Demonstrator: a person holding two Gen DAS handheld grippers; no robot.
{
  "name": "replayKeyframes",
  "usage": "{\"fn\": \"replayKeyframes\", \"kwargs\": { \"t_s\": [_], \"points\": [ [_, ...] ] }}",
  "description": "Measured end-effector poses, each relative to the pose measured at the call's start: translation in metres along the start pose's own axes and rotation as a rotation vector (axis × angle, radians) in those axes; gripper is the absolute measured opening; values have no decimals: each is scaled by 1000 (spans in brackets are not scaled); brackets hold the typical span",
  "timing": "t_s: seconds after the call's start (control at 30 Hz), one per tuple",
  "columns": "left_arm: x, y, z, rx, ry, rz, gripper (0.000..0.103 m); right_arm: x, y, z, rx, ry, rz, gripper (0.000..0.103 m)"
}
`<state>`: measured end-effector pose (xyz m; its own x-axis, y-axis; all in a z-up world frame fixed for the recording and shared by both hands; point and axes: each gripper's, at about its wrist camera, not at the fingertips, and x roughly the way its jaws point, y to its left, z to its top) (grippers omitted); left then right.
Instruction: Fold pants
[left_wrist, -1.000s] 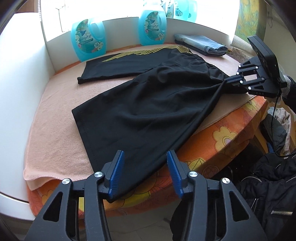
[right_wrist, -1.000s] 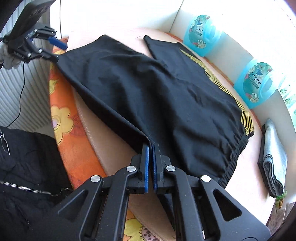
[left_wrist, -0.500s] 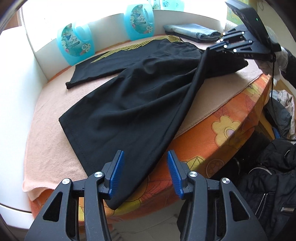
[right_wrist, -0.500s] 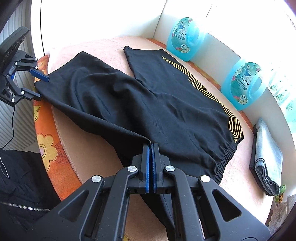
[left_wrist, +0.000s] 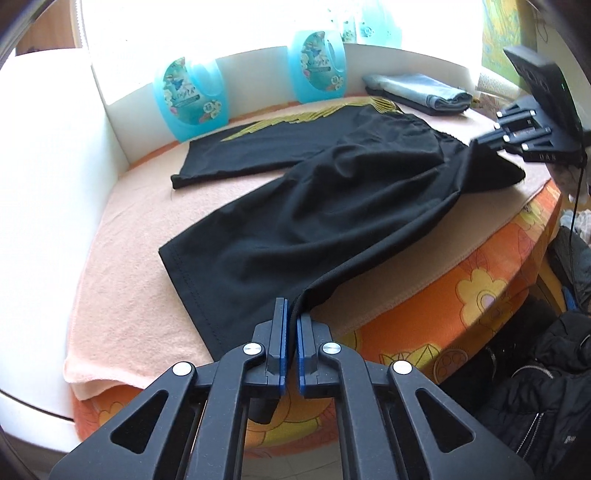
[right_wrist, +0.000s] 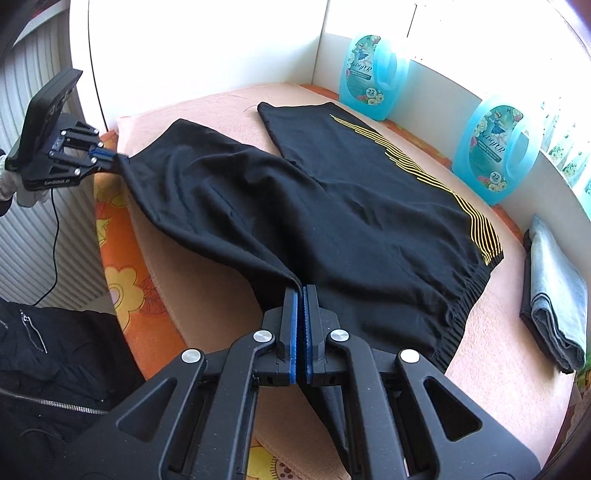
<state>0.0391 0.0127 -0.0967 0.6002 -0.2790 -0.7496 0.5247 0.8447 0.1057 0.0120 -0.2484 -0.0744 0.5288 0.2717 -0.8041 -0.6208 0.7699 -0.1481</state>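
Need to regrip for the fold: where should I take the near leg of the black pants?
Grip the near leg along its outer side seam, coming in from the table's front edge. That edge lifts off the peach towel, so fingers can close on it. The left hand-held gripper holds it near the hem, the right hand-held gripper near the waistband.

The black pants (left_wrist: 332, 206) with yellow stripes along one side lie spread on the peach towel, legs apart in a V. The near leg is wrinkled, its outer edge lifted at both ends.
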Motion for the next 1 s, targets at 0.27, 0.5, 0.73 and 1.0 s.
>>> {"fn": "replayKeyframes", "kwargs": {
  "t_s": [0.27,0.5,0.73,1.0],
  "points": [
    [3,14,7,-36,-28,18,3,-16,-6,-59,50,12,14,49],
    [2,16,15,-34,-58,26,3,-24,1,-86,-14,54,-87,49],
    [0,21,21,-35,-81,52,3,-15,-10,-86,-17,81,-147,21],
    [-3,29,28,-57,-121,65,2,-24,-18,-65,23,20,-207,2]
  ]
}}
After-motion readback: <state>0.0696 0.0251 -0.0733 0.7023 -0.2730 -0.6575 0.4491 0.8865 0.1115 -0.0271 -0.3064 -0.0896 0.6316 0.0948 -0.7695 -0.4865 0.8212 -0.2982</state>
